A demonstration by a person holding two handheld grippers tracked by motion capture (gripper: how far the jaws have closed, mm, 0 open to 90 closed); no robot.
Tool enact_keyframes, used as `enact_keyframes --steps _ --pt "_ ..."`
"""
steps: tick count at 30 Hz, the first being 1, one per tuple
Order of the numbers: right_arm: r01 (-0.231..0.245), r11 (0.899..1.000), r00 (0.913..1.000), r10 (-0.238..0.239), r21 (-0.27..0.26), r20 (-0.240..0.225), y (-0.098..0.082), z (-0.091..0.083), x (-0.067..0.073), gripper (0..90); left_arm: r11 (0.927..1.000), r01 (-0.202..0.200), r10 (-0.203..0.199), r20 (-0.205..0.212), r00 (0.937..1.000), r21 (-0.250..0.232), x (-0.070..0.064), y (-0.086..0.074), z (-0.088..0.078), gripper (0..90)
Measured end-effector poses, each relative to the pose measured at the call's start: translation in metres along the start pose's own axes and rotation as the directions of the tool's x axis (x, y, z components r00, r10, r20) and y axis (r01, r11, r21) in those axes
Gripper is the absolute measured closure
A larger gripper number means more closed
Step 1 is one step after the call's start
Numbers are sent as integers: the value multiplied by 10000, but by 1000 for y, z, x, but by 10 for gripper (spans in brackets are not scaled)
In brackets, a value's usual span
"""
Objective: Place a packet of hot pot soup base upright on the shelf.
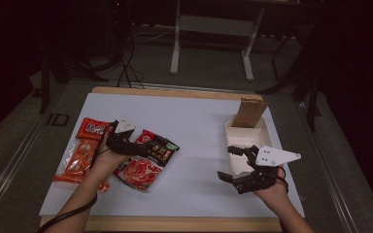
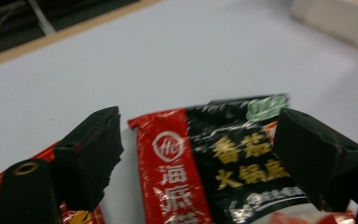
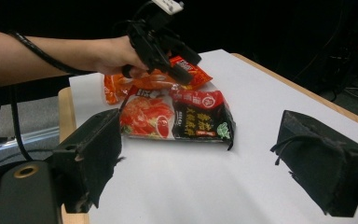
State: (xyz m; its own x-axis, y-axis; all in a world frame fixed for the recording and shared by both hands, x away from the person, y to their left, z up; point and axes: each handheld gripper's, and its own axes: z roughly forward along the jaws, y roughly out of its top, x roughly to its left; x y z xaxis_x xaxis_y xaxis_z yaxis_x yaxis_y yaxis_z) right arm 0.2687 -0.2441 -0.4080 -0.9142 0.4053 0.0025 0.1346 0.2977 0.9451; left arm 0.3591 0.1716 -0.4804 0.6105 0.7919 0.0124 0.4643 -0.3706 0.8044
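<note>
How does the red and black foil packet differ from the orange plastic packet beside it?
The red and black foil packet is wider and has a dark half with gold lettering; the orange plastic packet is narrower and orange-red all over. The foil packet lies nearer the table's middle, the orange one nearer its left edge. Both lie flat.

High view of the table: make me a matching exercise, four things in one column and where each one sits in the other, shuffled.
Things:
1. red and black packet
2. orange packet
3. white box
4. brown paper bag

Places:
A. standing at the far end of the box
B. under the left gripper
C. left edge of the white mat
D. by the right gripper

Pairs: 1-B, 2-C, 3-D, 4-A
</note>
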Motion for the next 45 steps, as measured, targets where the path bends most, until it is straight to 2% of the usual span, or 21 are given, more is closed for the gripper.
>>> enact_keyframes --steps 2,10,13,17,18,19,21,23,30,31,32,33,34,35,36,37,38,39,40,44,45 --pt "48 10000 10000 -47 44 -45 0 1 0 143 9996 222 -223 79 9997 174 6 -1 7 230" --pt "18 9999 9997 -15 151 -226 -1 5 0 145 9949 457 -435 -259 9987 903 19 -5 25 275" --pt "-15 9998 9997 20 176 -254 -1 4 1 145 9878 649 -632 -166 9979 1416 25 -8 34 309" --pt "-32 9998 9996 37 178 -265 -2 2 2 147 9818 734 -708 -212 9973 1754 26 -11 40 343" --pt "-68 9998 9996 73 183 -286 -3 2 2 158 9798 828 -815 -146 9966 1823 27 -11 42 419" --pt "-68 9998 9995 74 212 -296 -4 2 2 158 9762 876 -869 -122 9961 1983 28 -11 47 422" --pt "-62 9997 9995 69 242 -307 -4 2 2 158 9762 876 -869 -122 9961 1983 28 -11 47 423" --pt "-120 9994 9994 131 310 -335 -5 3 0 158 9658 916 -915 -118 9957 2428 29 -9 52 426" --pt "-90 9987 9993 108 510 -357 -7 7 2 158 9452 1086 -1086 -173 9939 3080 25 -2 64 469" --pt "-121 9986 9990 143 516 -429 -7 8 2 158 9450 1008 -1000 -185 9948 3111 23 -1 65 501" --pt "-108 9983 9990 133 581 -428 -7 8 2 158 9464 696 -655 -237 9976 3155 19 1 66 542" --pt "-64 9980 9991 90 624 -415 -7 9 3 158 9432 513 -405 -398 9984 3283 16 3 67 556" --pt "-46 9979 9989 75 641 -455 -7 10 3 158 9387 680 -532 -528 9972 3381 14 5 68 562" --pt "-77 9978 9989 108 665 -463 -7 10 3 158 9387 680 -532 -528 9972 3381 14 5 68 580" --pt "-79 9977 9989 110 670 -460 -7 11 4 158 9298 920 -731 -662 9951 3564 14 8 70 607" --pt "-79 9977 9989 110 670 -460 -7 11 4 158 9298 920 -731 -662 9951 3564 14 8 70 635" --pt "-99 9978 9987 132 658 -502 -8 11 3 158 9269 916 -678 -776 9947 3640 13 10 71 635" --pt "-103 9976 9986 137 681 -502 -8 11 3 158 9245 491 -210 -781 9967 3779 7 11 73 734" --pt "-127 9975 9986 162 690 -499 -8 11 3 158 9249 189 174 -921 9956 3797 3 11 73 827" --pt "-259 9975 9986 289 654 -453 -9 9 0 158 9284 269 106 -988 9950 3705 2 11 73 857" --pt "-286 9974 9986 315 654 -435 -9 9 0 160 9298 152 204 -928 9955 3676 2 10 73 858"
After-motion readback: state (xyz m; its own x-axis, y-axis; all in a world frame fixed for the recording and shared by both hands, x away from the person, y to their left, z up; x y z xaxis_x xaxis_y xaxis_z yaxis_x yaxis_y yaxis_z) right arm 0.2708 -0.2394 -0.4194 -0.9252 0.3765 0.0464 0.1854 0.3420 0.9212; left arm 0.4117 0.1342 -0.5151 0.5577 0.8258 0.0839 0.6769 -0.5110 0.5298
